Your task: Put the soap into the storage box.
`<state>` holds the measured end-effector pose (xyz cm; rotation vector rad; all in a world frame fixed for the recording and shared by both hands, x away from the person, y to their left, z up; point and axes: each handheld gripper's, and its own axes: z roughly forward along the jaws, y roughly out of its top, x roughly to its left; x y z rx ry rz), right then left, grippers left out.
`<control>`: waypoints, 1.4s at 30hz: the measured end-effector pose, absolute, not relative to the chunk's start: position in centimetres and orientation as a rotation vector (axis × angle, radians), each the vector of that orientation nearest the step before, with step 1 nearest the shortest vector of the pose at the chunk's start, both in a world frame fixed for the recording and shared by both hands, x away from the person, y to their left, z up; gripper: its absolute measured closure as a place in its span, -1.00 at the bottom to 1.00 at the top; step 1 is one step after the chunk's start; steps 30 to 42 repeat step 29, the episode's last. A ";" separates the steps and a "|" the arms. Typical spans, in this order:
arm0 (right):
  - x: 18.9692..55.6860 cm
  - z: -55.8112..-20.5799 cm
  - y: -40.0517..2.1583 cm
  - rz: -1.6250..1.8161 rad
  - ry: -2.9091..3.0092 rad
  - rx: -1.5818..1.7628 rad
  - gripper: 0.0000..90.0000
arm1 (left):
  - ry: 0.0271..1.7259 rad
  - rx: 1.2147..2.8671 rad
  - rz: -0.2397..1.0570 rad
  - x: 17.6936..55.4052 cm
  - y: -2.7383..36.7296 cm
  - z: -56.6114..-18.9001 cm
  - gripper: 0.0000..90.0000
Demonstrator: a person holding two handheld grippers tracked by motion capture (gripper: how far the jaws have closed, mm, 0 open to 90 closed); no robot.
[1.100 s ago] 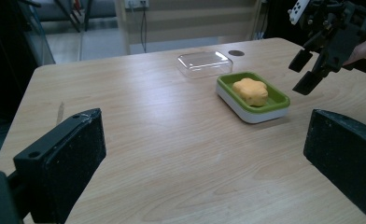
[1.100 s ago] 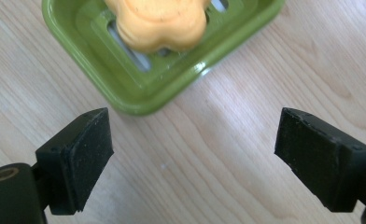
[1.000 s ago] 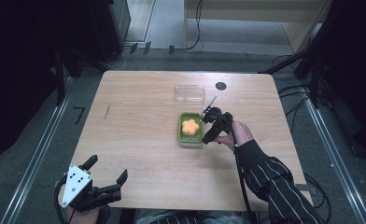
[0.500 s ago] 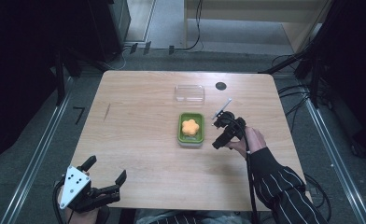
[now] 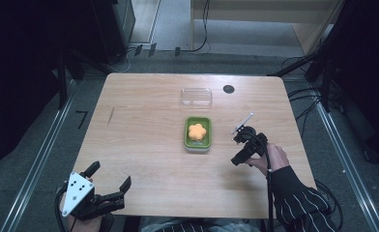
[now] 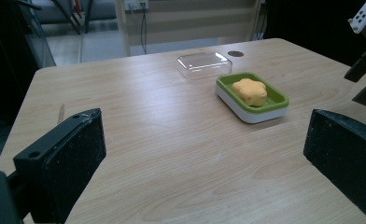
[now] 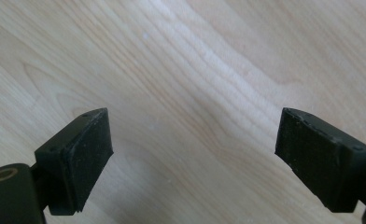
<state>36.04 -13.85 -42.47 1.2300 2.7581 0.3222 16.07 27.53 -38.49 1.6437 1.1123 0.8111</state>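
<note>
Right tongs (image 5: 237, 150), spread and empty, have drawn away from the green dish (image 5: 197, 135); left tongs (image 5: 111, 182) spread.

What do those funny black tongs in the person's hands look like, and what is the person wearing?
Both tongs are black, each with two flat, blocky jaws faced with dark pads. The left tongs carry a grey three-cornered plate dotted with small holes on top. The right tongs have a small white bar sticking up and a black cable trailing back along the arm. The right sleeve is dark with thin white stripes.
</note>
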 end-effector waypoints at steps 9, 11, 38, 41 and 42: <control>34.4 -43.3 -15.5 0.282 2.753 1.283 -0.77 | 1.112 1.643 0.813 16.1 27.5 -38.5 -1.00; 34.1 -43.5 -15.8 0.279 2.754 1.285 -0.78 | 1.113 1.644 0.814 16.1 27.5 -38.5 -1.00; 31.3 -45.3 -17.8 0.297 2.781 1.335 -0.80 | 1.110 1.653 0.817 16.1 27.3 -38.4 -1.00; 31.3 -45.3 -17.8 0.297 2.781 1.335 -0.80 | 1.110 1.653 0.817 16.1 27.3 -38.4 -1.00; 31.3 -45.3 -17.8 0.297 2.781 1.335 -0.80 | 1.110 1.653 0.817 16.1 27.3 -38.4 -1.00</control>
